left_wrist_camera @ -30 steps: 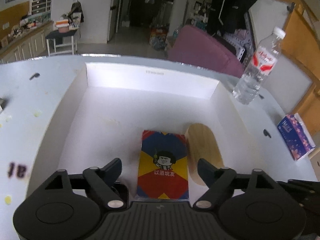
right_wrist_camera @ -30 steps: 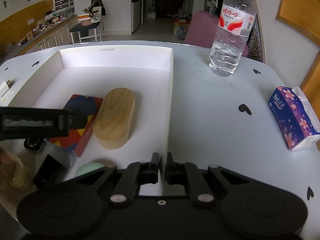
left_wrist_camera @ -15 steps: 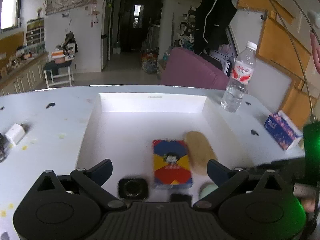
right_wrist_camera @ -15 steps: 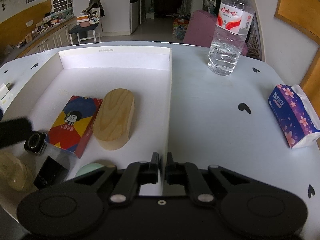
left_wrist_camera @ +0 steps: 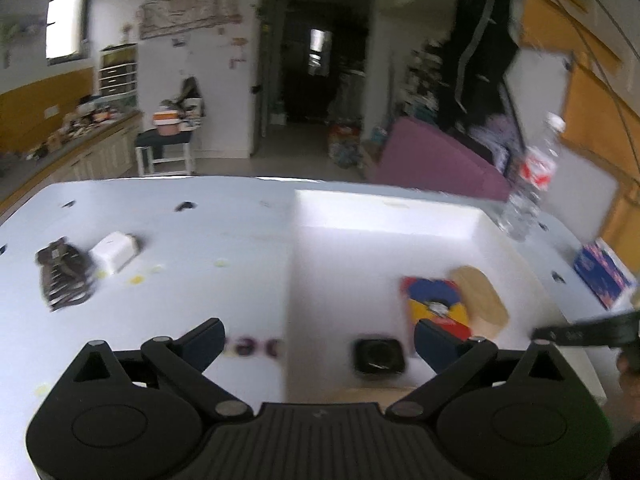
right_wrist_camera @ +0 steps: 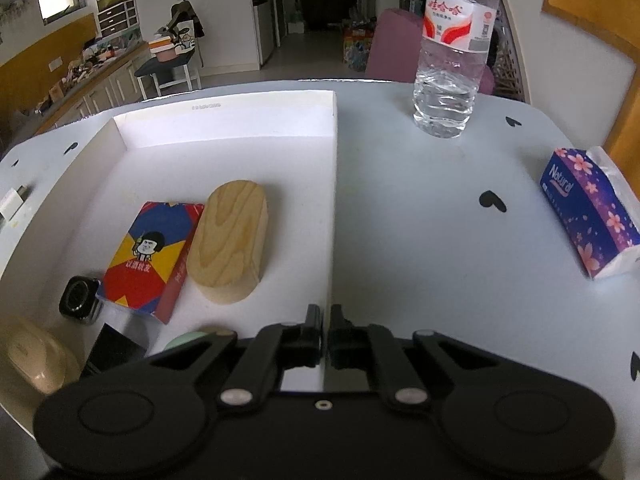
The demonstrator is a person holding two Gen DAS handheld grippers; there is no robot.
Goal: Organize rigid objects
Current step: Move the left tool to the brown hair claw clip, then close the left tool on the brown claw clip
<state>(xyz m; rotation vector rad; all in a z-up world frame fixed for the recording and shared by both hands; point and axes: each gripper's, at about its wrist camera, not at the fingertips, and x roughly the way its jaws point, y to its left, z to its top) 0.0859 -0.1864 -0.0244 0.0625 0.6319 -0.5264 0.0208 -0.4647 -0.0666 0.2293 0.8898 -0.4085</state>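
While the right claw (right_wrist_camera: 325,334) sits with its jaws together on the near end of the white tray's (right_wrist_camera: 334,216) right wall, the thin wall edge running between the two pads, the left claw (left_wrist_camera: 318,338) stands wide apart and empty over the tray's left wall and the pale tabletop (left_wrist_camera: 160,300); that view is blurred. Nearest inside the tray lie a cream rounded case (right_wrist_camera: 34,354), a flat black item (right_wrist_camera: 114,346) and a green round thing (right_wrist_camera: 188,338), the last mostly hidden behind the right claw. Just beyond them a small black square device (right_wrist_camera: 79,299) rests by the near corner of the colourful card box (right_wrist_camera: 150,256). The card box lies flat, its long axis running from near to far and leaning slightly right. Just beside it, on its right, the oval wooden block (right_wrist_camera: 230,236) lies flat with its long axis nearly parallel. Left of the tray on the tabletop lie a dark patterned object (left_wrist_camera: 62,278) and a white adapter (left_wrist_camera: 114,255). Farther off to the right stand a tissue pack (right_wrist_camera: 588,216) and an upright water bottle (right_wrist_camera: 452,60).
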